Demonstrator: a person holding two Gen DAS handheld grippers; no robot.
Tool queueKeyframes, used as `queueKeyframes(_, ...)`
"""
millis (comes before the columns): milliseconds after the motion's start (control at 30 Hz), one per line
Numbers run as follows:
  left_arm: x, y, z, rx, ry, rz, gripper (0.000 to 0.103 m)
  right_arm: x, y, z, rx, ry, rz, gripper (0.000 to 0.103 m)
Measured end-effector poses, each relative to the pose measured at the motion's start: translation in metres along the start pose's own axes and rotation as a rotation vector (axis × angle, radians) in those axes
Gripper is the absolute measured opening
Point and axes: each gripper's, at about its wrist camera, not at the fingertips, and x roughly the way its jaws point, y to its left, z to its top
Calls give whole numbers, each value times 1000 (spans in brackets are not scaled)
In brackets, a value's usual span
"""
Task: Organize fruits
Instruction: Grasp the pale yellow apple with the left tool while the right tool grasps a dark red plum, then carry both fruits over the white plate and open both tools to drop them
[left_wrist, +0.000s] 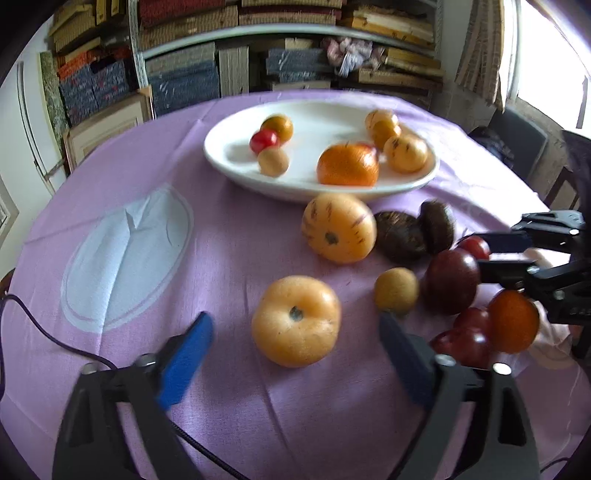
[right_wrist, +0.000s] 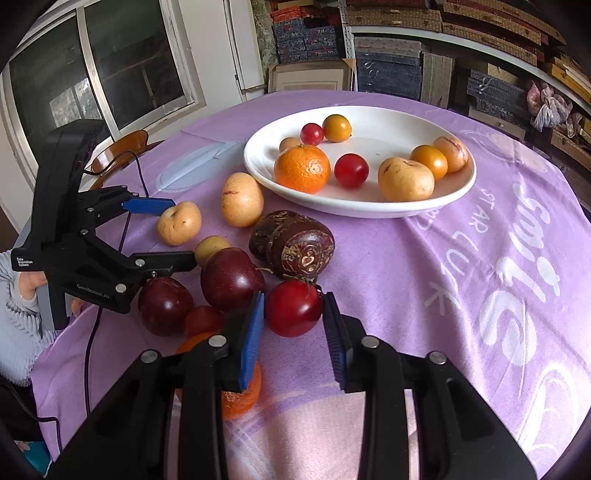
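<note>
Left wrist view, read from left to right. At nine o'clock we see a pale oval print on the purple tablecloth (left_wrist: 229, 398). At six o'clock the left gripper (left_wrist: 295, 328) stands wide, empty, its blue pads either side of a pale yellow fruit (left_wrist: 296, 320) without touching it. At twelve o'clock lies the white plate (left_wrist: 221, 151), carrying a mandarin (left_wrist: 348, 164), a small red fruit (left_wrist: 263, 141) and several small yellow ones. Just below the plate rim sits a striped yellow fruit (left_wrist: 338, 228), with two dark brown fruits (left_wrist: 399, 236) to its right. At three o'clock we find the right gripper (left_wrist: 495, 251) among the dark plums.

Right wrist view, left to right. At nine o'clock the left gripper appears again, jaws spread, nothing between them. At seven o'clock a cluster of dark plums (right_wrist: 232, 278) lies on the cloth. At six o'clock the right gripper (right_wrist: 293, 314) brackets a red plum (right_wrist: 293, 308); the gap is moderate, and we cannot tell whether the pads (right_wrist: 253, 339) already press the skin, though a sliver of space shows on the right side. An orange fruit (right_wrist: 240, 400) lies partly hidden under the left finger.

We judge the task about half done: roughly eight fruits rest on the plate, and about ten remain on the cloth.
</note>
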Motion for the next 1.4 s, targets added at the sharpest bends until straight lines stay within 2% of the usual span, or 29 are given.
queueKeyframes(67,-2,-4,0,19,-12,0,64,0,0,0,0,0,0,32)
queueKeyframes(133,-1,-7,1,32,-6,7,52,0,0,0,0,0,0,32)
queueKeyframes(167,-3,-6,1,28,-15,12,43,0,0,0,0,0,-1,32)
queueKeyframes(400,-7,-12,1,34,-38,-19,43,-1,0,0,0,-4,-2,31)
queueKeyframes(533,-13,-15,2,30,-73,-20,43,-11,3,-2,-32,-44,-49,31)
queueKeyframes(600,-17,-11,6,17,-86,-23,43,-23,-4,1,-6,-82,-55,31)
queueKeyframes(733,-28,-1,30,-18,-131,-22,43,-51,-20,19,42,-166,-84,31)
queueKeyframes(800,-27,7,55,-38,-143,-13,43,-56,-27,34,61,-188,-93,31)
queueKeyframes(867,-22,11,75,-49,-151,11,43,-52,-30,51,64,-196,-105,31)
queueKeyframes(967,-4,18,99,-89,-138,7,43,-39,-36,71,71,-202,-105,31)
queueKeyframes(1200,36,28,115,-133,-110,4,43,6,-53,96,115,-196,-87,31)
queueKeyframes(1267,43,28,117,-121,-108,18,43,12,-54,96,108,-205,-90,33)
queueKeyframes(1400,45,35,114,-139,-119,-2,45,7,-55,95,110,-233,-97,50)
